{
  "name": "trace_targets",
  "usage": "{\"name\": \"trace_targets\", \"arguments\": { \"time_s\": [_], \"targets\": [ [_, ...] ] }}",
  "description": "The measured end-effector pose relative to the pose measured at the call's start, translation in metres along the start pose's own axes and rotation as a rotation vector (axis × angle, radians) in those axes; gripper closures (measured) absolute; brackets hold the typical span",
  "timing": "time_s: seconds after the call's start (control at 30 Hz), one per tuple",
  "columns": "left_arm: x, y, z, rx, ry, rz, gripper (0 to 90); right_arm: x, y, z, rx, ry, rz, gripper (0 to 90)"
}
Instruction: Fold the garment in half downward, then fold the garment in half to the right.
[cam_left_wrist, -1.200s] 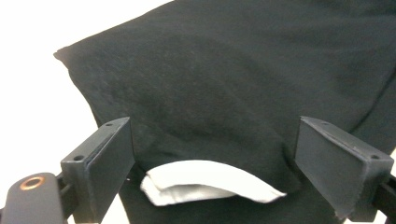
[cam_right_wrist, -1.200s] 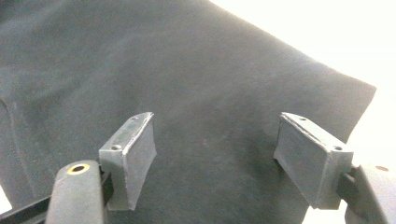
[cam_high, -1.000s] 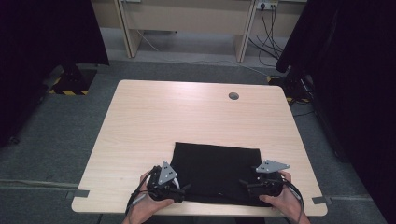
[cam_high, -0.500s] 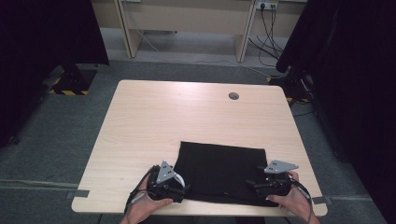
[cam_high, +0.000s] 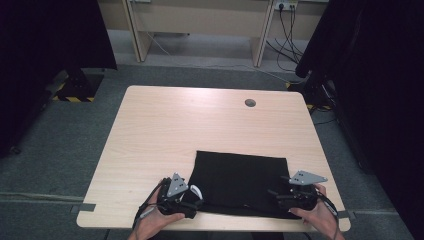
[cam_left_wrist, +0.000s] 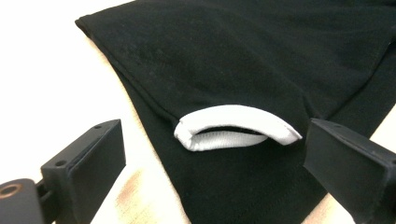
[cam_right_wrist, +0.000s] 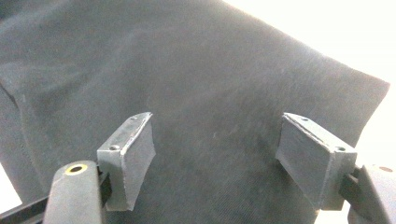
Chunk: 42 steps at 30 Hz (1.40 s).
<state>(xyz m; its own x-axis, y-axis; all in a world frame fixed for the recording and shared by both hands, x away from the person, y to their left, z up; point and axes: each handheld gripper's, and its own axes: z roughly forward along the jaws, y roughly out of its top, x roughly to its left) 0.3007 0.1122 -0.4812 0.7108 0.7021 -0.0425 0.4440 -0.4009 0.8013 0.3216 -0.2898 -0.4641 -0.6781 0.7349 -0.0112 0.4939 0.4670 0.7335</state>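
A: Since a second ago the black garment (cam_high: 242, 182) has slid slightly toward the desk's (cam_high: 165, 135) right; the left tool (cam_high: 192, 197) has just been opening.

B: Both tools apart, nothing clamped?

A: Yes; the right tool (cam_high: 280, 195) hovers over it. Probably positioned for folding. It lies at the near edge, long axis left-right, white collar (cam_left_wrist: 236, 126) leftward.

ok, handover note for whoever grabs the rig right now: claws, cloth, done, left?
Left claw: open, jaws astride the white collar at the garment's near left edge, not pressing it; they have just been opening.
Right claw: open over the near right part of the fabric, nothing gripped.
Black garment: folded into a flat rectangle at the near edge of the table, slightly right of centre.
Done: it looks folded at least once and released.
Left: probably another fold or a tidy-up; can't tell which.
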Motion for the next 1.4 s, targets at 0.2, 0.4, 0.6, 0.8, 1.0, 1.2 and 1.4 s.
{"name": "trace_targets", "arguments": {
  "time_s": [0.2, 0.4, 0.6, 0.8, 1.0, 1.2, 1.4],
  "targets": [
    [0.000, -0.001, -0.001, 0.004, -0.013, 0.004, 4.6, -0.005, -0.012, 0.001, 0.034, -0.016, 0.030, 27.9],
    [0.001, 0.000, 0.001, 0.017, -0.013, 0.009, 4.4, -0.022, -0.017, -0.002, 0.020, 0.004, 0.022, 26.9],
    [0.000, 0.000, 0.003, 0.069, -0.024, 0.021, 4.1, -0.037, -0.021, -0.004, -0.004, 0.017, 0.018, 26.8],
    [-0.004, -0.001, 0.004, 0.100, -0.023, 0.054, 2.6, -0.041, -0.023, -0.006, -0.002, 0.017, 0.015, 26.8],
    [-0.003, -0.002, 0.004, 0.117, -0.035, 0.046, 0.7, -0.041, -0.023, -0.006, -0.002, 0.017, 0.015, 26.7],
    [-0.005, -0.001, 0.005, 0.125, -0.038, 0.067, 0.0, -0.040, -0.023, -0.005, -0.002, 0.009, 0.020, 26.6],
    [-0.006, -0.001, 0.005, 0.122, -0.053, 0.079, 0.0, -0.039, -0.022, -0.005, -0.001, 0.004, 0.029, 25.9]
  ]
}}
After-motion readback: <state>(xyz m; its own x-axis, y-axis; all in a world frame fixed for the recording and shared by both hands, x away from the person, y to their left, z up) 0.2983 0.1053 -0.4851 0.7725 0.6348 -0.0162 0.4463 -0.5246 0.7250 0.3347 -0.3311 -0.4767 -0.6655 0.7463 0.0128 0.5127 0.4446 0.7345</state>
